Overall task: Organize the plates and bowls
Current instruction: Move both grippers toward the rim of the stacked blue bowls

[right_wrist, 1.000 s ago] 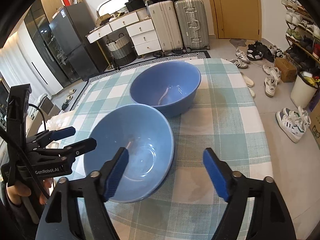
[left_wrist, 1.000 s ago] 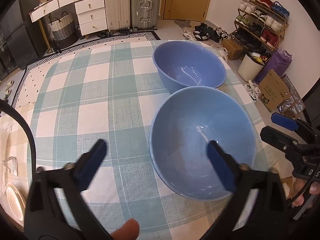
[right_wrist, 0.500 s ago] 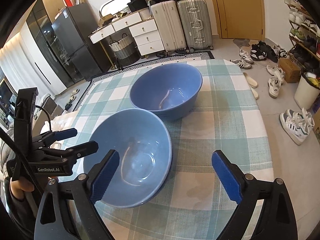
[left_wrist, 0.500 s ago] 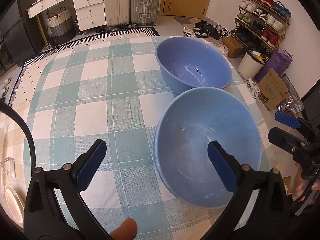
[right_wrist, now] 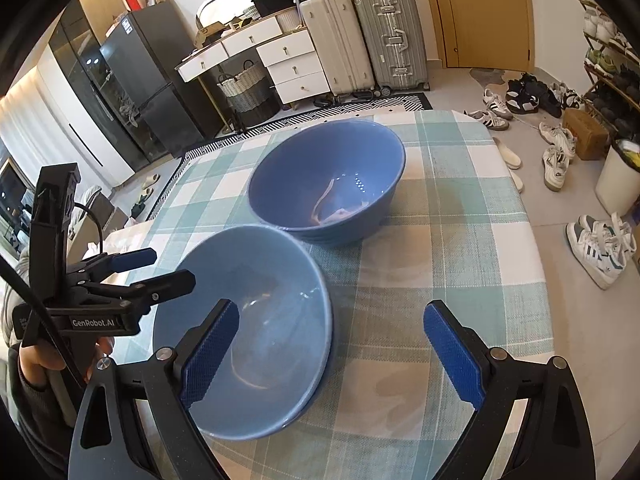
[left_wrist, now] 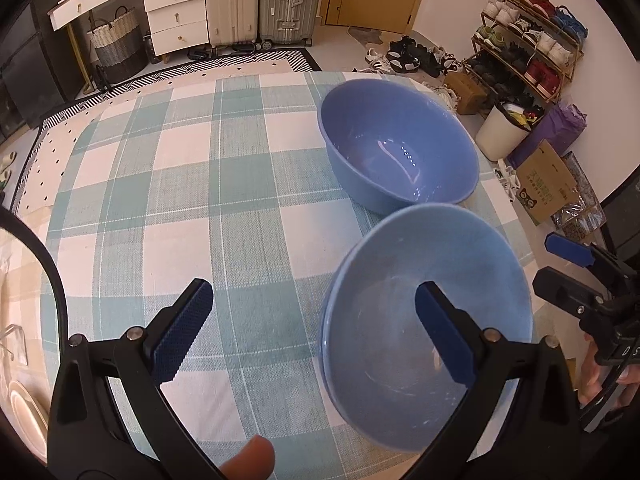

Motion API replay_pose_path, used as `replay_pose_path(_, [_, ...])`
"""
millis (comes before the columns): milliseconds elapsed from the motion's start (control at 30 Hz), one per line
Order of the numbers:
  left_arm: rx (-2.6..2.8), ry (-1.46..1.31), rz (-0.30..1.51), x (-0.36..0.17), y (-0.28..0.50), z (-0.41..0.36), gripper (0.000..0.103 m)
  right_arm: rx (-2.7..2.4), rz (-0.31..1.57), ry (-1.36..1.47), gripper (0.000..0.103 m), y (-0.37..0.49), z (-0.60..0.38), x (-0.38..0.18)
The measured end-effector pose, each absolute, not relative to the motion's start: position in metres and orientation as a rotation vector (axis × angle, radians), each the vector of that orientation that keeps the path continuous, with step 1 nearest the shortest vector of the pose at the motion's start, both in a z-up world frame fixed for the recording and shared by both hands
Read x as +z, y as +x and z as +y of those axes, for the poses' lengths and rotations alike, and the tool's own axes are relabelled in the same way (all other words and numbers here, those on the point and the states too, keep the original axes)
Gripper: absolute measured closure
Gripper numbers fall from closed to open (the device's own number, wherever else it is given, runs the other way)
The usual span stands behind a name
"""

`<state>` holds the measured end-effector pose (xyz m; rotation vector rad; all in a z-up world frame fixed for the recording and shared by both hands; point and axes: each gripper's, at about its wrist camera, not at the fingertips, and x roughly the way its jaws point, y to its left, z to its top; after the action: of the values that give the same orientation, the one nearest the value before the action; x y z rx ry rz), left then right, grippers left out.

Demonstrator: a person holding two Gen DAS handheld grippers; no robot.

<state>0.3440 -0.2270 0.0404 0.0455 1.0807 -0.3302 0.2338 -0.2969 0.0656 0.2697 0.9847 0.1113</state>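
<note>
- We see two blue bowls on the checked tablecloth (right_wrist: 460, 208) — the near bowl (right_wrist: 244, 320) paler, the far bowl (right_wrist: 328, 176) deeper blue; their rims look to be touching.
- Both are glossy, round and upright, with nothing inside them.
- Our left gripper (left_wrist: 316, 328) gapes wide, one finger over the near bowl, gripping nothing.
- Our right gripper (right_wrist: 332, 348) is spread wide too — astride that bowl's rim, pads clear.

Two blue bowls are seen on a checked tablecloth (left_wrist: 200, 208), the near bowl (left_wrist: 400, 280) just touching the far bowl (left_wrist: 400, 152). The left gripper (left_wrist: 312, 328) is held wide open, right finger over the near bowl, nothing gripped. The right gripper (left_wrist: 568, 264) is poking in at the right edge.
</note>
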Motion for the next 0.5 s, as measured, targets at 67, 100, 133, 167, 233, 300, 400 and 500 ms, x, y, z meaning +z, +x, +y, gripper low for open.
replay_pose_path(67, [-0.328, 0.048, 1.079, 0.042, 0.35, -0.228, 0.002, 0.106, 0.982, 0.284, 0.008, 0.238, -0.302, 0.066])
replay_pose_path(100, [-0.328, 0.048, 1.079, 0.042, 0.353, -0.229, 0.002, 0.104, 0.981, 0.289, 0.008, 0.241, -0.304, 0.066])
replay_pose_path(133, [-0.328, 0.047, 1.08, 0.043, 0.358, -0.23, 0.002, 0.1, 0.979, 0.293, 0.008, 0.243, -0.306, 0.067])
replay_pose_path(167, [-0.328, 0.047, 1.081, 0.043, 0.362, -0.232, 0.002, 0.097, 0.977, 0.294, 0.008, 0.246, -0.308, 0.067])
replay_pose_path(233, [-0.331, 0.046, 1.08, 0.046, 0.371, -0.236, 0.003, 0.091, 0.975, 0.295, 0.008, 0.253, -0.311, 0.069])
replay_pose_path(300, [-0.34, 0.042, 1.079, 0.047, 0.378, -0.239, 0.003, 0.09, 0.971, 0.286, 0.008, 0.259, -0.314, 0.072])
replay_pose_path(400, [-0.35, 0.038, 1.08, 0.048, 0.391, -0.246, 0.003, 0.086, 0.969, 0.281, 0.008, 0.27, -0.318, 0.075])
replay_pose_path(500, [-0.352, 0.032, 1.085, 0.047, 0.404, -0.251, 0.003, 0.086, 0.963, 0.272, 0.008, 0.282, -0.32, 0.076])
